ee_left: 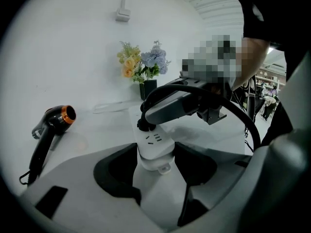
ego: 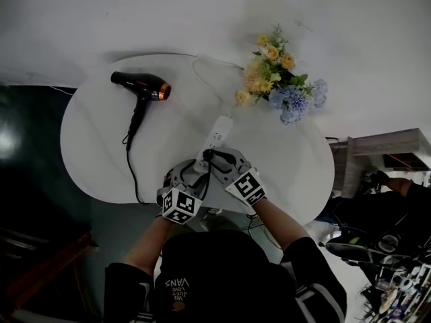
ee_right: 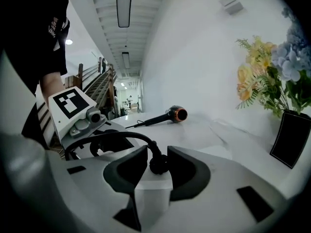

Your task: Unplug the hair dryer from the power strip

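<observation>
Tabletop [ego: 94, 147]: plug [ee_right: 159, 164] clamped between right gripper's [ee_right: 157, 155] jaws, on power strip [ee_left: 154, 148].

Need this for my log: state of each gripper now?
Left gripper: jaws closed on the power strip.
Right gripper: jaws closed on the hair dryer's plug.

Setting: staged test station inside large indoor hall, probably lab or studio (far end too blurred to confirm).
- Round white bench [ego: 87, 147] against bare white wall [ego: 202, 12].
- Household props only on bench: hair dryer [ego: 141, 86], power strip [ego: 219, 132], flowers [ego: 279, 79] in black vase [ee_right: 291, 137].
- Surface-mounted box [ee_left: 122, 15] high on wall.
- Long corridor [ee_right: 127, 93] under ceiling strip lights [ee_right: 124, 4], with railing [ee_right: 95, 81] alongside.
- Shelf unit [ego: 384, 147] and equipment clutter [ego: 394, 268] beside bench.
</observation>
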`<move>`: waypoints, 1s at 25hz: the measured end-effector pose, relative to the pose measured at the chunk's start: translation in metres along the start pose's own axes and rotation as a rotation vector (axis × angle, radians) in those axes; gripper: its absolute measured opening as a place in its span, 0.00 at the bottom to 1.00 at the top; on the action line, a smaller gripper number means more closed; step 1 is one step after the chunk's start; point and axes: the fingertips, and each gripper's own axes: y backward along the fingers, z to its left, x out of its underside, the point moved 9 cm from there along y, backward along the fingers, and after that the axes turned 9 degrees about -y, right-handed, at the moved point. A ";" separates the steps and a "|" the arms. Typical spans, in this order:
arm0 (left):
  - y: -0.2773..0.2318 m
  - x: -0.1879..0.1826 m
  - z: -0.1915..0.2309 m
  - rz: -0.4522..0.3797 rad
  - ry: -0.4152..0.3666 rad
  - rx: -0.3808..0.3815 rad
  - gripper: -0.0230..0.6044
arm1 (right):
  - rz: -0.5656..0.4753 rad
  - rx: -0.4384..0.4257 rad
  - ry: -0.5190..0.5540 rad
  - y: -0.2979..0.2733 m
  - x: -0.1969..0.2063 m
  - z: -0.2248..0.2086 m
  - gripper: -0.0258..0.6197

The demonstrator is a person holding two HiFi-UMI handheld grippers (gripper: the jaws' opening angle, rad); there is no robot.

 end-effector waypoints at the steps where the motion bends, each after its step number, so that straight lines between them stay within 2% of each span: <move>1: 0.000 0.000 0.000 0.000 0.000 0.001 0.45 | 0.006 -0.006 0.007 -0.002 0.000 0.000 0.26; 7: -0.001 0.001 0.002 -0.002 0.002 0.007 0.45 | 0.024 -0.009 0.035 -0.010 0.002 -0.001 0.21; 13: 0.000 0.002 0.002 0.002 0.002 0.006 0.45 | 0.051 0.002 0.106 -0.011 0.000 0.000 0.17; 21: 0.000 0.001 0.003 0.008 0.011 0.013 0.44 | 0.049 0.038 0.084 -0.010 -0.002 0.001 0.15; 25: 0.000 0.002 0.003 0.008 0.012 0.014 0.44 | 0.033 0.046 0.036 -0.010 -0.001 0.001 0.15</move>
